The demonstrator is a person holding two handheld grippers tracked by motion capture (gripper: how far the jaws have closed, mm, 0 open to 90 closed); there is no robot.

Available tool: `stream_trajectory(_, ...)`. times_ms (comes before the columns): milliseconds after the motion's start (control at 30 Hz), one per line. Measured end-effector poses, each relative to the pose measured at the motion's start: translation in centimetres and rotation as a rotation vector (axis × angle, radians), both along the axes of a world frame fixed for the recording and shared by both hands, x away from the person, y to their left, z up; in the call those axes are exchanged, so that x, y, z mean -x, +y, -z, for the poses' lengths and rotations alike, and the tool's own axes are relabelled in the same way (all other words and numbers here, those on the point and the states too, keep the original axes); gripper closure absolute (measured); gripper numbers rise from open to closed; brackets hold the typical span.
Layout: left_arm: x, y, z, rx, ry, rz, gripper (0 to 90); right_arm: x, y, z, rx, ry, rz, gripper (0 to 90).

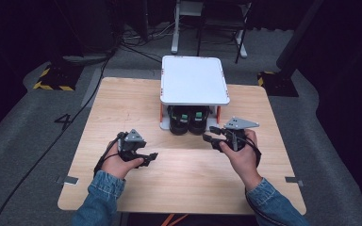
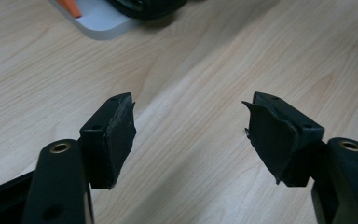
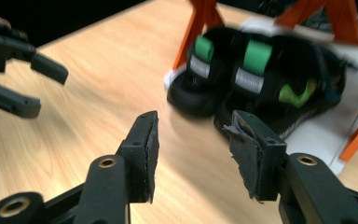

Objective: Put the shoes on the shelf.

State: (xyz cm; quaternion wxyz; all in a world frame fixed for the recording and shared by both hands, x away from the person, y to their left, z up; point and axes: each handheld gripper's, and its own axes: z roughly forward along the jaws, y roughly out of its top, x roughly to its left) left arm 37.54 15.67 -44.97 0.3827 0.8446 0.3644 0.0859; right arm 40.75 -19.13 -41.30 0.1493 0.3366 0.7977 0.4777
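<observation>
Left gripper [image 1: 152,157], black, two-jawed, held low over the pale wooden tabletop [image 1: 122,103]: jaws spread wide, nothing between them. In its own view the pads [image 2: 121,135] frame bare wood grain, with a corner of the white stand base [image 2: 98,21] ahead and to the left.

Pair of black sandals with green and grey straps [image 1: 188,120]: parked side by side on the lower level of a small white two-tier stand with orange posts [image 1: 194,80], ahead of both grippers and between them, nearer the right one.

Right gripper [image 1: 209,135], same build, grey plate on top: jaws released, empty, pointed toward the sandals. In its own view the sandals [image 3: 256,74] sit just beyond the fingertips, slightly blurred; the other gripper shows far off at the left edge.

Step, as I judge it: the approach, before any grasp. Next move likely calls for the right gripper to advance under the top shelf, straddle a strap or sole edge of the nearer sandal, and close without knocking an orange post [image 3: 200,28].

Surface: light wood, rounded corners. Room: grey carpet, cables, dark surrounds, hazard-striped feet.
</observation>
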Motion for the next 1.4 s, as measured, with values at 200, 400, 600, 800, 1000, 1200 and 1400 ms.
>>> stream_trajectory(200,-0.7,-1.9,0.9,0.005,-0.026,0.022,46.9,0.0,-0.3,2.1,0.051,0.048,-0.015,57.9)
stream_trajectory(400,-2.6,-4.2,2.0,0.044,-0.044,0.030,66.4,-0.7,-0.2,3.8,0.044,0.090,-0.022,69.4)
stream_trajectory(600,-5.2,-5.9,3.0,0.069,-0.059,0.008,76.1,-2.3,0.1,5.7,0.020,0.115,-0.028,79.9)
stream_trajectory(800,-7.6,-7.4,3.9,0.115,-0.055,-0.009,78.7,-4.0,0.9,7.1,-0.004,0.101,-0.014,80.2)
stream_trajectory(1000,-9.5,-8.9,4.1,0.112,-0.037,0.018,84.1,-5.8,0.9,7.4,-0.002,0.077,0.040,81.5)
stream_trajectory(1200,-11.4,-9.5,4.6,0.106,-0.061,0.003,83.0,-7.7,0.6,7.4,0.024,0.067,0.061,85.8)
stream_trajectory(1400,-14.2,-9.6,4.7,0.033,-0.121,-0.010,83.4,-10.1,1.0,7.4,0.040,0.039,0.092,84.9)
